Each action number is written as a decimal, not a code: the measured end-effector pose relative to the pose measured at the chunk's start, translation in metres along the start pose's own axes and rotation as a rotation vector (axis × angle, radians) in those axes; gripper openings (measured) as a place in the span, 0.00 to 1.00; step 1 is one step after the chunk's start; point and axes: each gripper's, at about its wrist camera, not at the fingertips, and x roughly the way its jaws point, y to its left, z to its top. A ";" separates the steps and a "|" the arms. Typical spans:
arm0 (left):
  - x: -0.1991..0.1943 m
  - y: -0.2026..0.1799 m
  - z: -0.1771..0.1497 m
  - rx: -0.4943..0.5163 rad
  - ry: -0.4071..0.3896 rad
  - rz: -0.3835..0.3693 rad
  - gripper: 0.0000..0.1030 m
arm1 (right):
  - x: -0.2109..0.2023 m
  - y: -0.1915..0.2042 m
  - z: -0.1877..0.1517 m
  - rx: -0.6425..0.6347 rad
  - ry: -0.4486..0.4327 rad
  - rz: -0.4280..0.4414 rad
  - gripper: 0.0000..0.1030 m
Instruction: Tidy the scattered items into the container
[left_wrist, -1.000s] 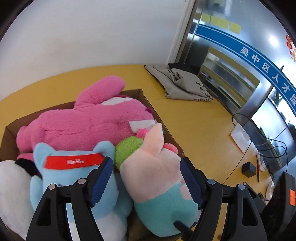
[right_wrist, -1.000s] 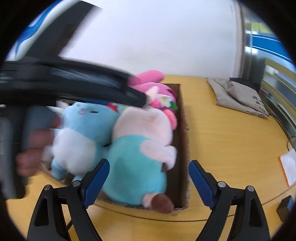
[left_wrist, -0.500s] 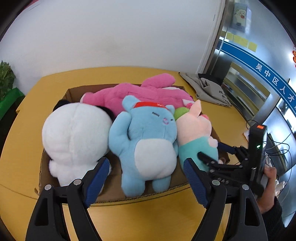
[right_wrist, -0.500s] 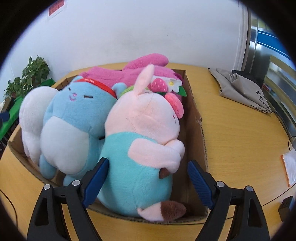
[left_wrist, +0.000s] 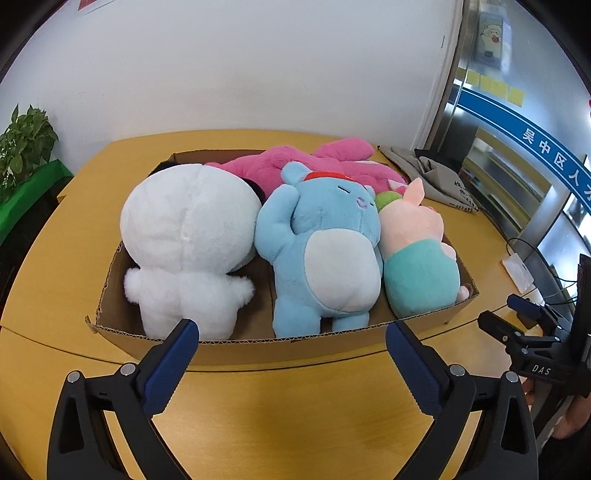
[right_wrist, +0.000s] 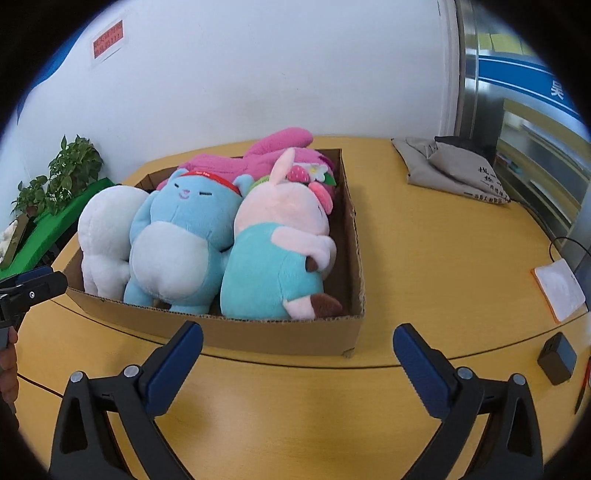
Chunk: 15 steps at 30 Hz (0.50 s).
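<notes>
A shallow cardboard box (left_wrist: 258, 349) (right_wrist: 280, 336) on the yellow table holds several plush toys: a white one (left_wrist: 188, 236) (right_wrist: 105, 236), a blue one with a red headband (left_wrist: 325, 243) (right_wrist: 177, 243), a pink pig in teal (left_wrist: 417, 254) (right_wrist: 277, 254) and a large pink one (left_wrist: 295, 162) (right_wrist: 273, 147) behind. My left gripper (left_wrist: 291, 338) is open and empty in front of the box's near wall. My right gripper (right_wrist: 297, 341) is open and empty at the box's near right corner; it also shows at the right edge of the left wrist view (left_wrist: 506, 317).
A folded grey cloth bag (right_wrist: 450, 170) (left_wrist: 432, 177) lies at the table's back right. A white pad (right_wrist: 559, 288), a black adapter (right_wrist: 557, 358) and cables lie at the right edge. A potted plant (right_wrist: 55, 181) on a green stand is at the left.
Both grippers have pulled back from the box and away from the toys. The whole box is now in view, with the toys lying in it.
</notes>
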 end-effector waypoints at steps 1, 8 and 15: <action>0.001 -0.002 -0.003 0.004 0.005 -0.012 1.00 | -0.001 0.005 -0.003 -0.006 0.000 -0.006 1.00; -0.005 -0.016 -0.017 0.043 -0.001 0.016 1.00 | -0.025 0.019 -0.010 -0.021 -0.045 -0.062 1.00; -0.022 -0.011 -0.017 0.012 -0.038 0.011 1.00 | -0.052 0.026 -0.012 -0.032 -0.088 -0.124 1.00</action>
